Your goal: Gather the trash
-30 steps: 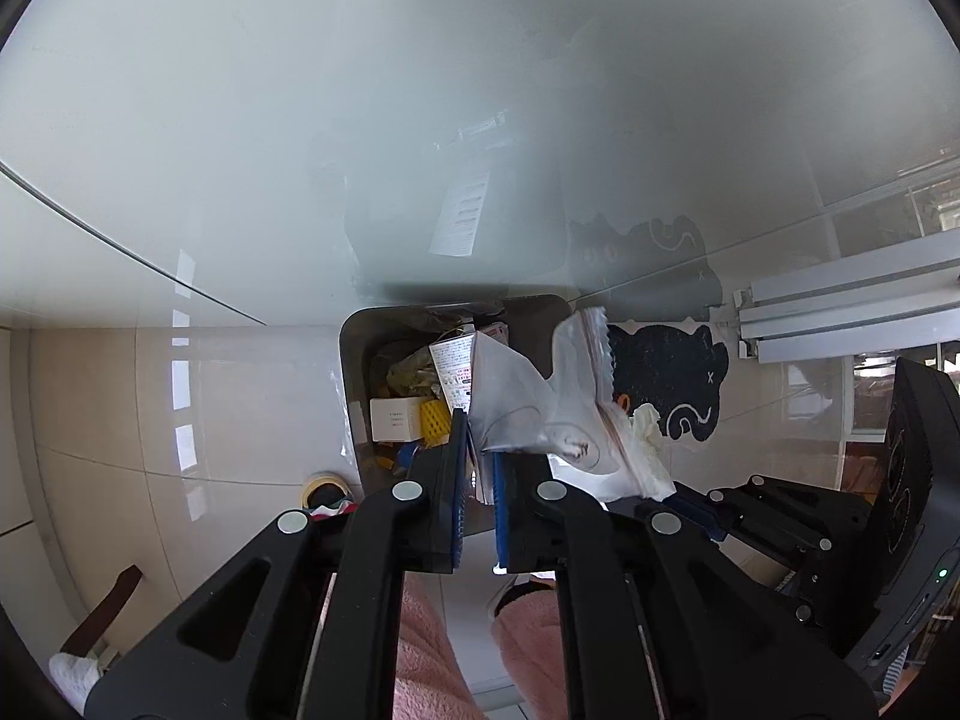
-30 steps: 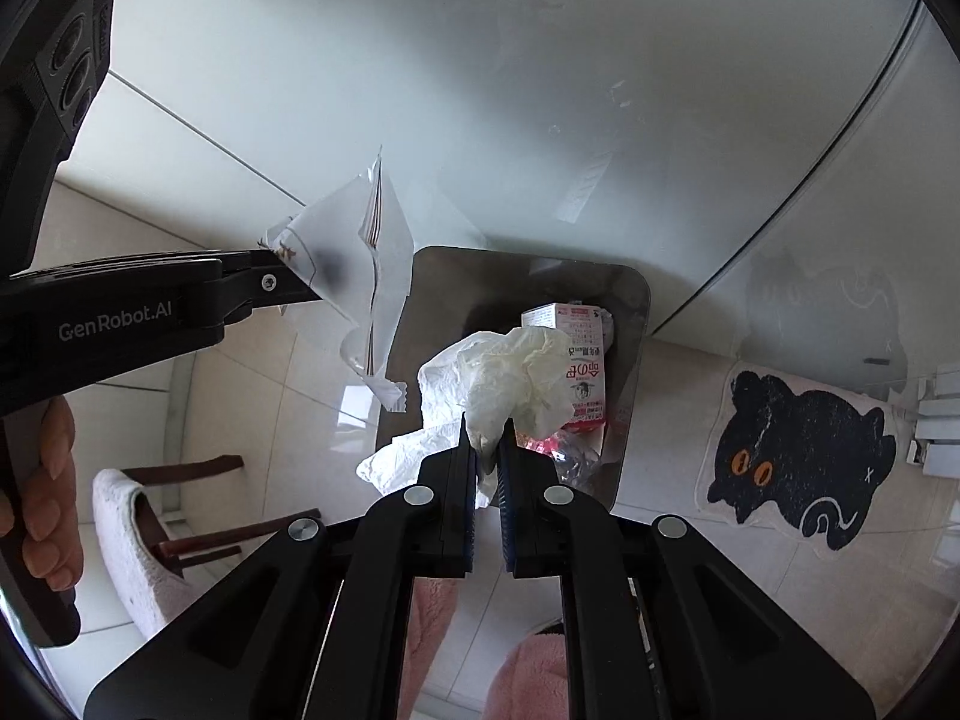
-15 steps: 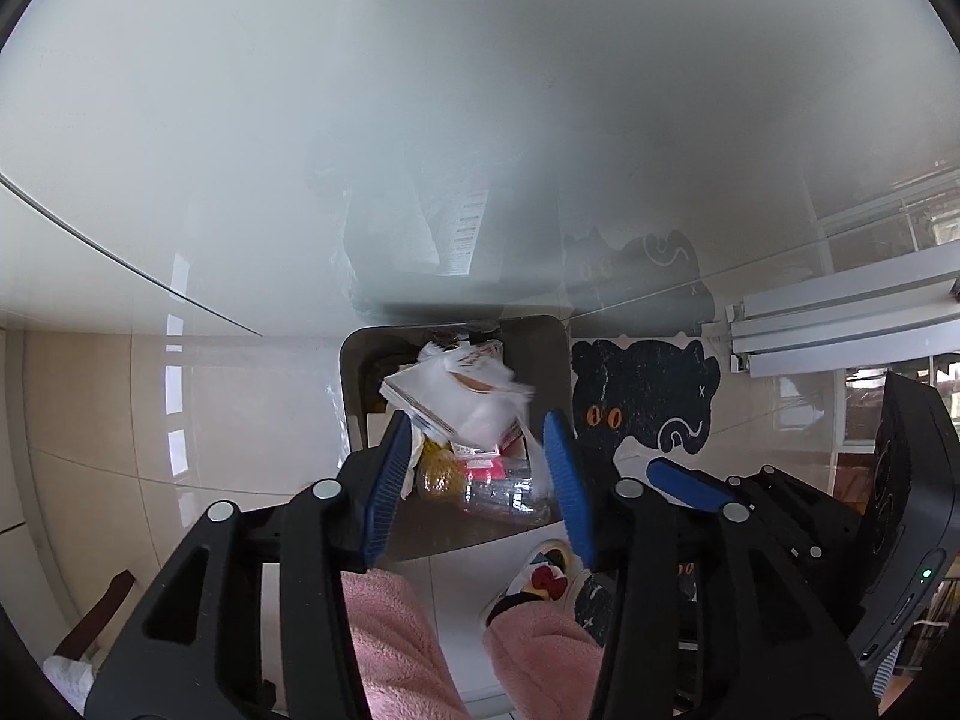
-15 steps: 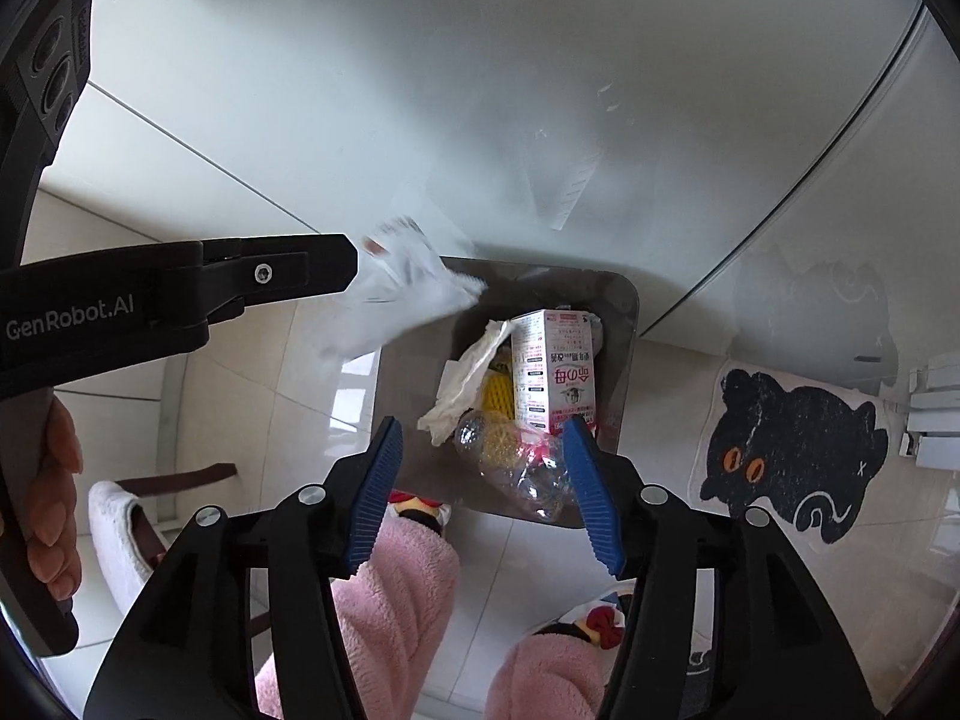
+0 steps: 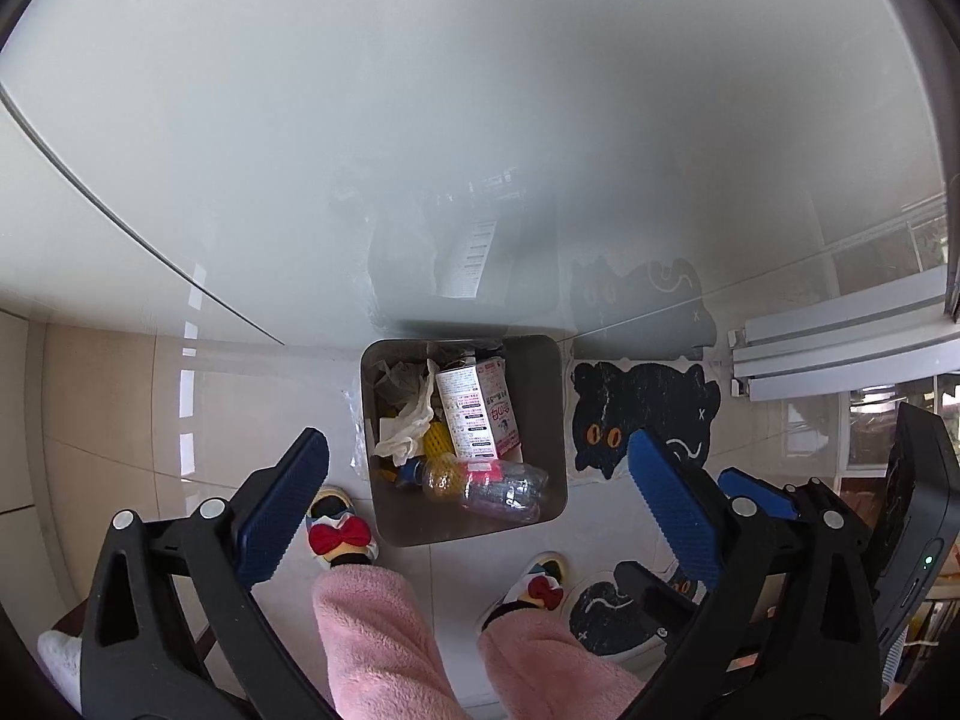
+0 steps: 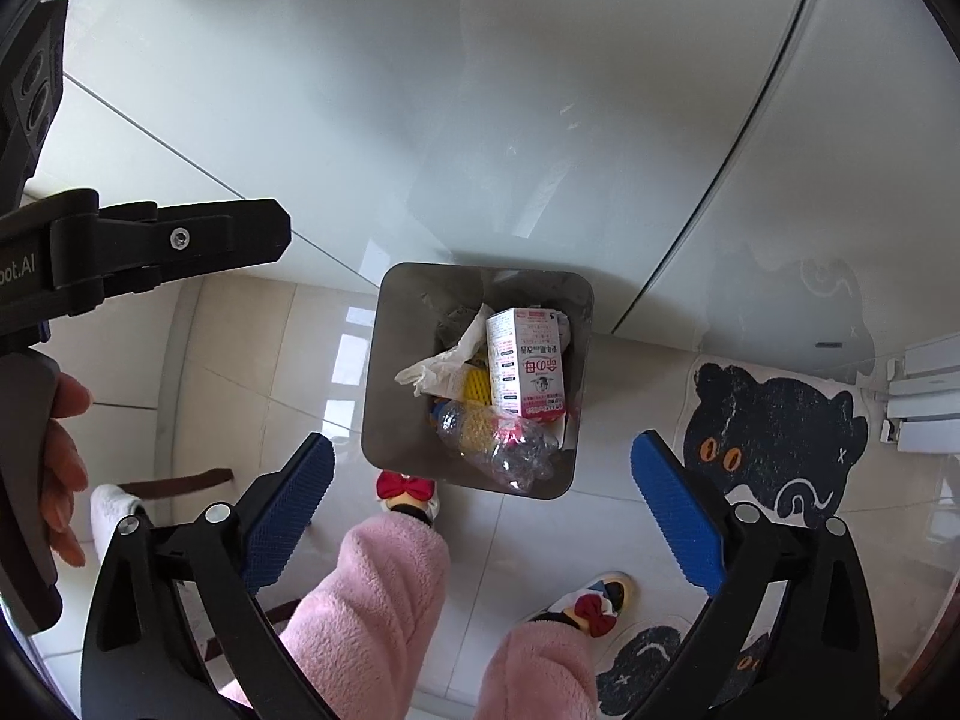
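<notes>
Both grippers hang above the grey bin (image 5: 543, 396), pointing steeply down past the edge of a glass tabletop (image 5: 420, 120). The left gripper (image 5: 474, 468) has its jaws opening, blue pads (image 5: 279, 504) far apart, with nothing between them; the right gripper (image 6: 480, 480) is likewise opening and carries nothing. The bin stands on the tiled floor (image 6: 240, 360) just in front of the person's slippered feet (image 6: 408, 489), beside a black cat mat (image 6: 774, 438). Inside it lie a white and pink carton (image 6: 528, 372), crumpled white paper (image 6: 441, 363), a crushed clear bottle (image 6: 498, 444) and a yellow meshed item (image 6: 474, 384); a thin clear wrapper cannot be told apart from the rest with any certainty. Assessment: the trash visible in these views is in the bin and neither gripper has a load, so the drop step appears complete. Remaining work cannot be confirmed: the tabletop within view shows no loose rubbish, but much of it lies outside the frames. In my judgement, the next step is to check the remaining surfaces for rubbish, keeping the grippers clear of the glass edge
</notes>
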A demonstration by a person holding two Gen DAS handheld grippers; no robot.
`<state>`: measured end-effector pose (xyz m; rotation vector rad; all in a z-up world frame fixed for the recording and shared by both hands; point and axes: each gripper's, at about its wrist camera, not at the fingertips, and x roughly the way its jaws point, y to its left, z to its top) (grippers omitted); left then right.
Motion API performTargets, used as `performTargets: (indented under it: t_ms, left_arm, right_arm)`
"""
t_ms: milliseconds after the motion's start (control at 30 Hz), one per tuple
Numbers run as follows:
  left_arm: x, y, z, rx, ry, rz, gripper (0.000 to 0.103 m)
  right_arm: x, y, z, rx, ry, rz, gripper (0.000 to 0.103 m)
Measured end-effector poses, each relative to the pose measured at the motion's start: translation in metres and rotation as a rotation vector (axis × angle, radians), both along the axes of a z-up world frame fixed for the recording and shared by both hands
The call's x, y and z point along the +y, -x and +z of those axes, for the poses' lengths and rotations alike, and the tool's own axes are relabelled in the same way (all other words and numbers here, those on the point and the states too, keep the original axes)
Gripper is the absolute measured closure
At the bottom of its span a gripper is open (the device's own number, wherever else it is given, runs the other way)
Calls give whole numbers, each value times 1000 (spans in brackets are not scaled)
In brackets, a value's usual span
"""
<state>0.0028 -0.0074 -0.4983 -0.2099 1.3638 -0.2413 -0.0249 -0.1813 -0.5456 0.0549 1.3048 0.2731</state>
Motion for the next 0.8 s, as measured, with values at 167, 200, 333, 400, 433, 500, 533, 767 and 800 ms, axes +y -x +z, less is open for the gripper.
performTargets:
  t_ms: [167,200,333,400,433,500,533,767,800]
  left_arm:
    - [4,12,51,-41,-12,6,8]
    - [5,15,63,-52,-16,6,8]
    - [8,26,113,-84,-53,5,8]
    - [11,32,141,-121,-65,13,8]
    - [12,35,155,-137,-70,16,8]
    - [13,39,182,-172,-71,22,8]
    - [13,41,196,-189,-71,25,8]
    - [14,55,283,-313,-59,38,8]
    - [15,57,295,-334,-60,43,8]
  right_arm:
    - [-7,10,51,-41,5,5,3]
    - [-8,12,63,-52,13,12,3]
    - [-16,17,112,-94,34,10,3]
    - [-21,19,139,-121,25,-3,3]
    - [-23,19,152,-133,13,-6,3]
    - [-26,20,178,-152,-6,-8,3]
    - [-26,22,192,-167,-10,-7,3]
    - [-32,35,282,-307,-17,-26,3]
    - [-33,37,293,-327,-25,-25,3]
